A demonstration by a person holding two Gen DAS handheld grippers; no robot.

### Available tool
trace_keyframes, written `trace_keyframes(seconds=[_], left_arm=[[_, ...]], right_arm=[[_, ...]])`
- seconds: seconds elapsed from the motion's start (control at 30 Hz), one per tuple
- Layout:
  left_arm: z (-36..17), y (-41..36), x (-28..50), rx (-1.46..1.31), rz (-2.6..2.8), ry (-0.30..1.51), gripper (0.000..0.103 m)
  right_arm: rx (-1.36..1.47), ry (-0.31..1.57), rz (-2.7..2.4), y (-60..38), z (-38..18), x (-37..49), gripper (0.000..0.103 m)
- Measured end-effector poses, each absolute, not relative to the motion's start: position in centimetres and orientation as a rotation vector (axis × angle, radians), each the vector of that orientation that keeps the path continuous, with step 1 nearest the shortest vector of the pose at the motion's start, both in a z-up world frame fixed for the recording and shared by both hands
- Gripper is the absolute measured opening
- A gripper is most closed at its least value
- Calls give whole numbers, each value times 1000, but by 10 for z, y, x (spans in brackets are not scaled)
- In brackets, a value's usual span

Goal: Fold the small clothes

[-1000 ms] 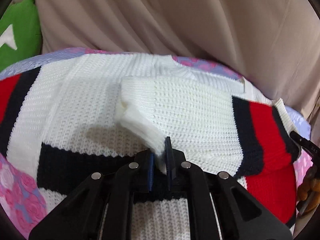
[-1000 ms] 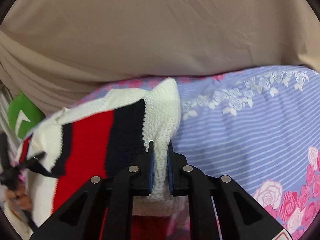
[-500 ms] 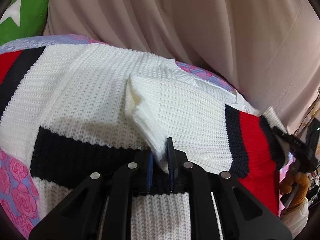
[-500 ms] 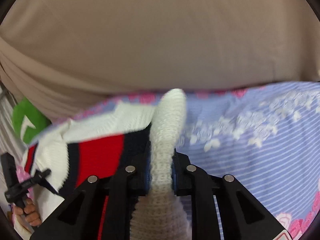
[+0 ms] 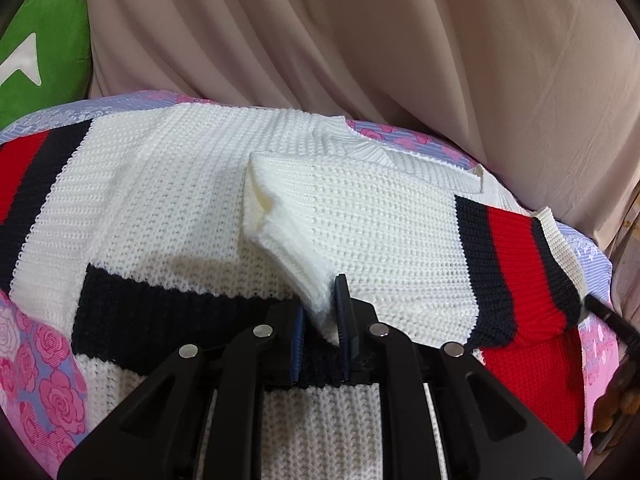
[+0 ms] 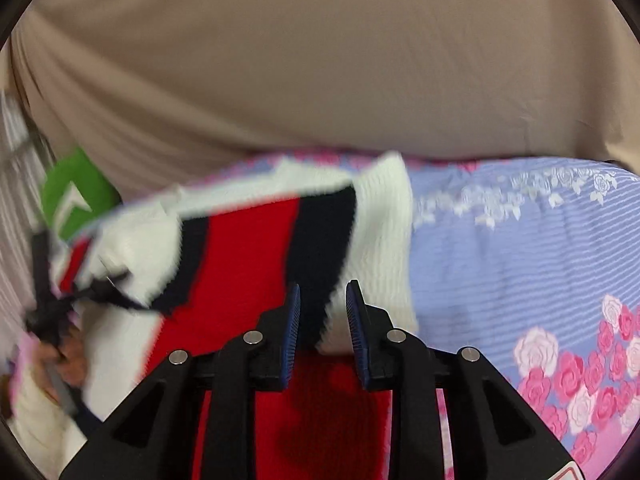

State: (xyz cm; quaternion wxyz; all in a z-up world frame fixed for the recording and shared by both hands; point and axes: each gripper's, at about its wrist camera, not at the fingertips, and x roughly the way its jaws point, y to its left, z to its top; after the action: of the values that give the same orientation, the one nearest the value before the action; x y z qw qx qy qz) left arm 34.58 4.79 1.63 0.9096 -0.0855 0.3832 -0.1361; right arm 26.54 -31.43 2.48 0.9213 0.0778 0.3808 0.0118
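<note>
A white knit sweater (image 5: 192, 200) with navy and red stripes lies on the floral bedsheet (image 5: 44, 392). Its right sleeve (image 5: 384, 240) is folded across the body, cuff pointing left. My left gripper (image 5: 322, 312) has parted jaws with the white sleeve edge still between them. In the right wrist view the sweater's striped edge (image 6: 280, 256) lies in front of my right gripper (image 6: 322, 312), whose jaws stand open over the fabric, holding nothing. The other gripper (image 6: 48, 312) shows at the left edge there.
A beige draped cloth (image 5: 360, 40) hangs behind the bed. A green cushion (image 5: 36, 48) sits at the far left. Bare blue striped and rose-printed sheet (image 6: 520, 260) lies to the right of the sweater.
My right gripper has opened and let go of the white sweater edge it pinched. My left gripper's jaws have loosened around the sleeve, which now lies lower on the sweater.
</note>
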Motion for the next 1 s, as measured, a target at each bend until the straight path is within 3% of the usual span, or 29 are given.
trace_keyframes(seconds=[0.03,0.3,0.43,0.6,0.67,0.83,0.87,0.9,1.0], left_arm=[[15,46,348,-175,-279,791,15],[15,47,349,-178,-279,793,15],[14,47,349,-182,-280,794,15],[14,47,349,-184,-280,793,15],[14,48,348,-188,-275,791,17],[23,69,331,-151,-158,752,20],[26,79,325,-141,-114,747,20],[30,93,318,-149,-85,738,22],[45,164,296,-246,-13,716,45]], right_arm=[[146,806,1,-316,14,268,16],[159,764,-10,-318,23,260,18],[249,777,-8,-331,15,262,13],[174,737,-20,-316,29,256,20],[127,782,-45,-314,10,267,18],[121,750,-103,-313,30,247,18],[88,742,-127,-310,32,240,23],[53,729,-145,-306,34,231,26],[53,705,-97,-295,36,208,30]])
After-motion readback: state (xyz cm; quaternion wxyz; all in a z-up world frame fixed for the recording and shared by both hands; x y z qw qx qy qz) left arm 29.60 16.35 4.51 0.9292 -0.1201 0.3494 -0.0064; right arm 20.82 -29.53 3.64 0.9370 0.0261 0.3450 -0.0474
